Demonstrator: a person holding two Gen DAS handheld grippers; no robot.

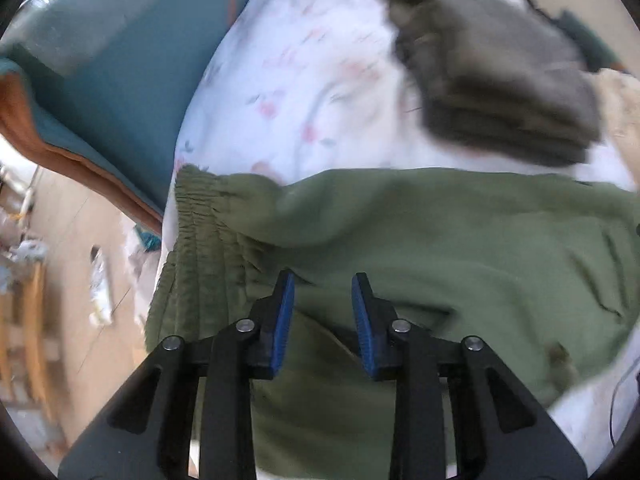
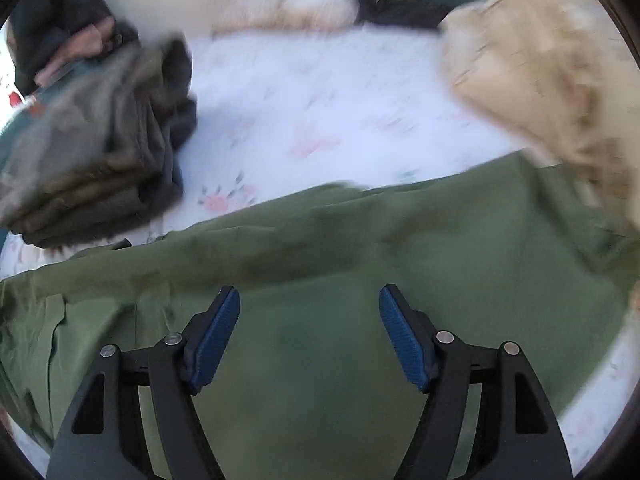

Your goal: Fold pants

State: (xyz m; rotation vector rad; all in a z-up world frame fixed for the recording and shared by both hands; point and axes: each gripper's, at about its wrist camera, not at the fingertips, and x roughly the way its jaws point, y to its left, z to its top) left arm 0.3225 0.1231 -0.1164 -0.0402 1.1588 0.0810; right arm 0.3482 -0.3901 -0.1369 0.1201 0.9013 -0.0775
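Olive green pants (image 1: 440, 240) lie spread across a white floral bed sheet (image 1: 312, 80), their elastic waistband (image 1: 200, 208) bunched at the left edge of the bed. My left gripper (image 1: 322, 284) hovers just right of the waistband; its jaws stand narrowly apart, and I see no cloth pinched between the blue pads. In the right wrist view the pants (image 2: 360, 240) fill the lower half, wrinkled at the left. My right gripper (image 2: 308, 296) is wide open above the flat cloth, holding nothing.
A stack of folded dark grey-olive garments (image 1: 500, 80) (image 2: 100, 140) sits farther back on the sheet (image 2: 320, 100). A beige fuzzy blanket (image 2: 540, 72) lies at the right. A teal and orange cover (image 1: 140, 80) hangs off the bed's left side, above the floor (image 1: 72, 240).
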